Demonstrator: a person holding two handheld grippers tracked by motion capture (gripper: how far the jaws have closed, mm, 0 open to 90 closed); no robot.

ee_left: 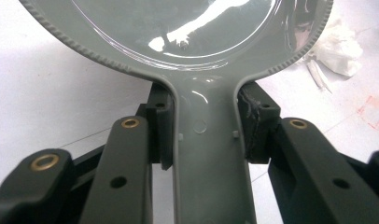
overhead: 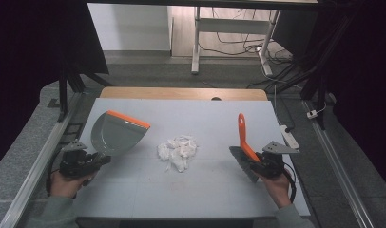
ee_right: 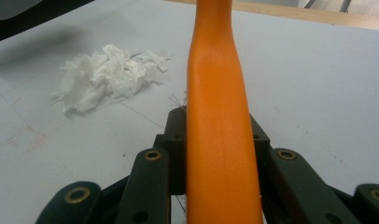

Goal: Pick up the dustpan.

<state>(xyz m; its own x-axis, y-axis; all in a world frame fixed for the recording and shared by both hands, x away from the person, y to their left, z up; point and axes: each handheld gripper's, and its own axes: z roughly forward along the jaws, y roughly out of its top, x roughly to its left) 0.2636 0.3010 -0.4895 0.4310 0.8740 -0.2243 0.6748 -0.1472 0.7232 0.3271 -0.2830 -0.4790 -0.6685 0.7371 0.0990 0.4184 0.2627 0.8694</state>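
A grey dustpan (overhead: 116,134) with an orange lip lies at the left of the white table, its mouth facing right. My left gripper (overhead: 92,160) is shut on the dustpan's handle (ee_left: 204,154), with a jaw pressed on either side of it. In the middle of the table lies a pile of torn white paper (overhead: 178,151), also seen as the paper pile (ee_right: 108,74) and the paper pile (ee_left: 339,46). At the right, my right gripper (overhead: 260,164) is shut on a brush; its orange handle (ee_right: 218,116) points away from me and its grey bristles (overhead: 241,159) rest near the table.
A wooden strip (overhead: 181,93) runs along the table's far edge. A white power strip (overhead: 290,136) lies just off the right edge. Metal rails (overhead: 43,156) flank both sides. Faint red marks (ee_right: 26,137) are drawn on the surface near the paper.
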